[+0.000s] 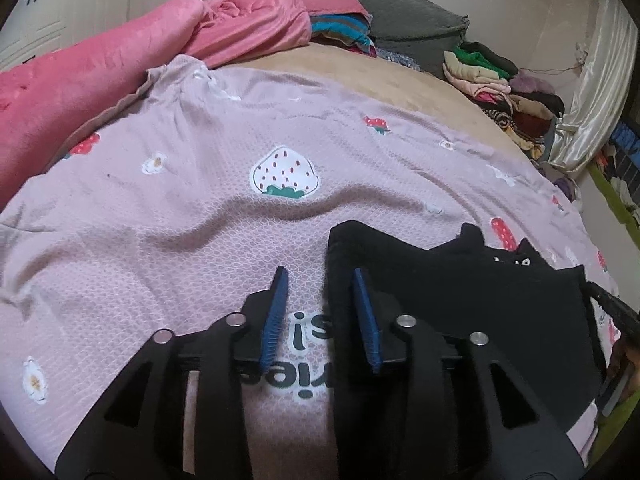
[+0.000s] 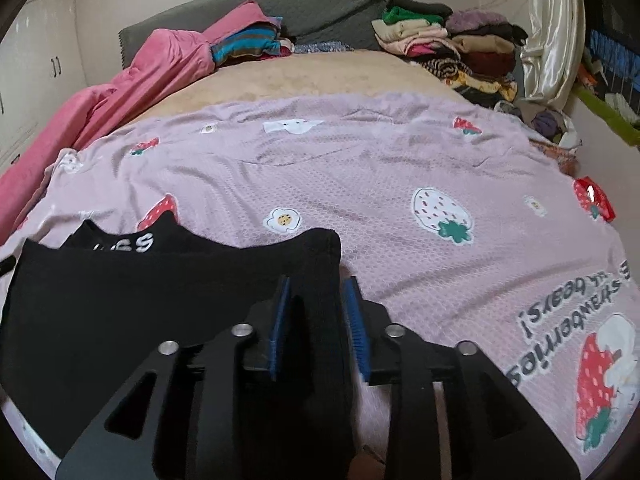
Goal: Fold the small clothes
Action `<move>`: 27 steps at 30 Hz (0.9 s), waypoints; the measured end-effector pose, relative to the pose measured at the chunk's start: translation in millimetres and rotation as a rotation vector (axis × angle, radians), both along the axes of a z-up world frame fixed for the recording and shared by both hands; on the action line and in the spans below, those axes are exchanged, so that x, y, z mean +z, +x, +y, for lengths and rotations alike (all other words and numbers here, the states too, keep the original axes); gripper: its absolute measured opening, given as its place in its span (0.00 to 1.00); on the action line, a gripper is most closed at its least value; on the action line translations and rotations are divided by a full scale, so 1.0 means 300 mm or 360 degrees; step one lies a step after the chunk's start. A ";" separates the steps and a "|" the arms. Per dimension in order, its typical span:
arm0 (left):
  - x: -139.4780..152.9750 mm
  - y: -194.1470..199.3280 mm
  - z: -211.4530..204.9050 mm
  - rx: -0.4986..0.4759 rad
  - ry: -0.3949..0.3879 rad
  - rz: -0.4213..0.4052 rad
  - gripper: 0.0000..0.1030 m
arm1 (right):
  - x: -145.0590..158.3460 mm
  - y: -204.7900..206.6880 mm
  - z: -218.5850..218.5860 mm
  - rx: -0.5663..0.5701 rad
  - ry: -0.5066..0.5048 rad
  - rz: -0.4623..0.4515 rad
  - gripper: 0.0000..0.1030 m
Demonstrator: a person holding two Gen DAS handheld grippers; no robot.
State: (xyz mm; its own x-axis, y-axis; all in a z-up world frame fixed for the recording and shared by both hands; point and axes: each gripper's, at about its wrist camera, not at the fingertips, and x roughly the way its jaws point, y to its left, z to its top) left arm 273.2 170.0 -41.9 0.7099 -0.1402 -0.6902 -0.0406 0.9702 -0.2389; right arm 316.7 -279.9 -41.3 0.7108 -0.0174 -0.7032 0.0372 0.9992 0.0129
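A small black garment (image 1: 472,300) lies on a pink strawberry-print sheet (image 1: 180,208). In the left wrist view my left gripper (image 1: 320,276) is open, its blue pads apart, over the garment's left edge; the right pad sits over the black cloth, the left over the sheet. In the right wrist view the garment (image 2: 120,304) lies lower left, with white lettering at its far edge. My right gripper (image 2: 316,284) is open and straddles the garment's right edge, with black cloth between the pads. The right gripper's tip (image 1: 612,312) shows at the left wrist view's right edge.
A pink blanket (image 1: 100,64) lies bunched at the bed's far left. A pile of folded clothes (image 2: 452,48) stands at the far right by the grey headboard (image 2: 320,4). A shiny curtain (image 2: 552,28) hangs on the right. Beige mattress (image 2: 312,76) lies beyond the sheet.
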 end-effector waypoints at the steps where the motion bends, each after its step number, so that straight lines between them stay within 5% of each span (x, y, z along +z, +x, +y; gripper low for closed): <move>1: 0.009 -0.009 0.000 0.0000 0.0000 -0.0006 0.32 | 0.008 -0.021 0.004 0.0006 -0.0007 -0.0009 0.35; 12: 0.094 -0.125 -0.084 -0.0030 0.0054 -0.0072 0.63 | 0.062 -0.212 0.057 0.0115 -0.0022 -0.0036 0.47; 27: 0.054 -0.234 -0.282 -0.0219 0.0132 0.0021 0.76 | 0.005 -0.348 0.165 0.0298 0.0006 0.0074 0.53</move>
State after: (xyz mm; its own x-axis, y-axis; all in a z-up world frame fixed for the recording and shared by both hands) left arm 202.9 85.5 -25.7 0.6785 -0.1778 -0.7128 0.0916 0.9832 -0.1581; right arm 212.2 -230.5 -39.7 0.6684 0.1146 -0.7350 -0.1484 0.9887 0.0191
